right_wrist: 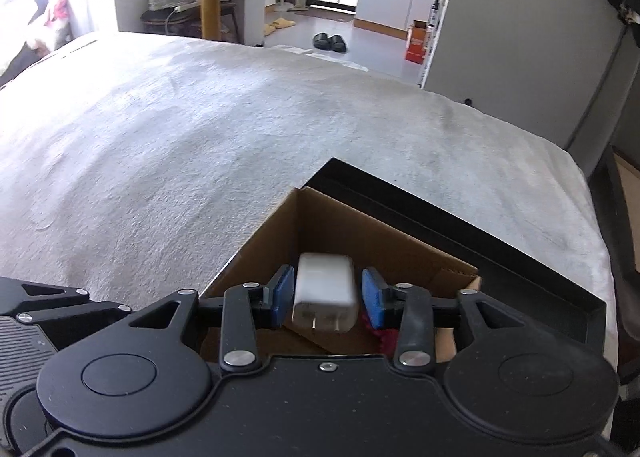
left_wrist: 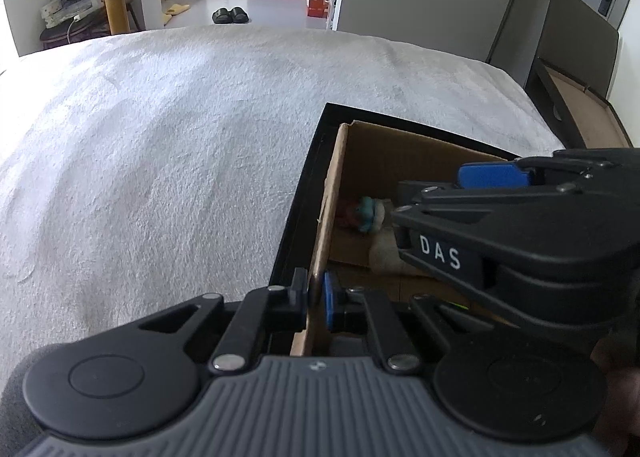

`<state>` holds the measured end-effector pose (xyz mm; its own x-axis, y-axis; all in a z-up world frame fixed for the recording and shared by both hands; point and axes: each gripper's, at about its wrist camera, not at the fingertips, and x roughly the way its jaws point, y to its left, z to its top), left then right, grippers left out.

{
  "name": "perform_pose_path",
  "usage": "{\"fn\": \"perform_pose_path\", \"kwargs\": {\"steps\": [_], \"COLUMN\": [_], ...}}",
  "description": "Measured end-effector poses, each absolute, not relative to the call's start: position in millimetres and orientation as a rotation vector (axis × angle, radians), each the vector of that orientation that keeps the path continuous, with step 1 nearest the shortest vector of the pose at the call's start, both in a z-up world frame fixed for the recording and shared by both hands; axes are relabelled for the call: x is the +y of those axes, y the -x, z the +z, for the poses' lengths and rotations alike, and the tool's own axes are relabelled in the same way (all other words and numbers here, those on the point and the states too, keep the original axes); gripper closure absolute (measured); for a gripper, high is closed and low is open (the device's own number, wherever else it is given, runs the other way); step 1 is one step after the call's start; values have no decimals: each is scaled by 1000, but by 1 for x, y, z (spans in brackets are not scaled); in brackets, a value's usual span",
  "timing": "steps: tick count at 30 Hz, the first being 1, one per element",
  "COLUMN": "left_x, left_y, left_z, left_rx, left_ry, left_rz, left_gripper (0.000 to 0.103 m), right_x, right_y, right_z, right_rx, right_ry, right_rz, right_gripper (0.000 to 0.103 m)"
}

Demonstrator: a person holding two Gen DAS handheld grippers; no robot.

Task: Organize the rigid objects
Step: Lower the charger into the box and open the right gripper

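Left gripper [left_wrist: 316,299] clamps the box [left_wrist: 334,193] wall, steadying it on the bed [left_wrist: 160,137]. Right gripper [right_wrist: 329,299] hangs over the box, pads apart, just clear of the white charger [right_wrist: 325,293] blurred between them, apparently dropping. Step: release into the box. Next: withdraw upward, clear of the wall.

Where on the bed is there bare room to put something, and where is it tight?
Free: the white bedspread left of and beyond the cardboard box, to the bed's far edge. Crowded: inside the box, with the white charger, a small toy and both the left gripper and right gripper.
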<state>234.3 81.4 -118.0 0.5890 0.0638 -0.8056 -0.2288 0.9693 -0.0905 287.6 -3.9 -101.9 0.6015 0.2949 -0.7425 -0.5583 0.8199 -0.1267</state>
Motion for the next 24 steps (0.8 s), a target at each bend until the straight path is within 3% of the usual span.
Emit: {"fn": "perform_pose_path", "kwargs": {"steps": [11, 24], "left_x": [82, 76], "left_y": [-235, -234], "left_z": [-118, -111], "left_rx": [941, 958], "left_ry": [204, 186], "left_rz": [177, 205], "left_gripper": [95, 95], "right_x": [-28, -68], "right_y": [-281, -275], "right_z": [-98, -89], "right_rx": [786, 763], "right_ry": [340, 293], "right_rz": [469, 406], "right_gripper": [57, 47]}}
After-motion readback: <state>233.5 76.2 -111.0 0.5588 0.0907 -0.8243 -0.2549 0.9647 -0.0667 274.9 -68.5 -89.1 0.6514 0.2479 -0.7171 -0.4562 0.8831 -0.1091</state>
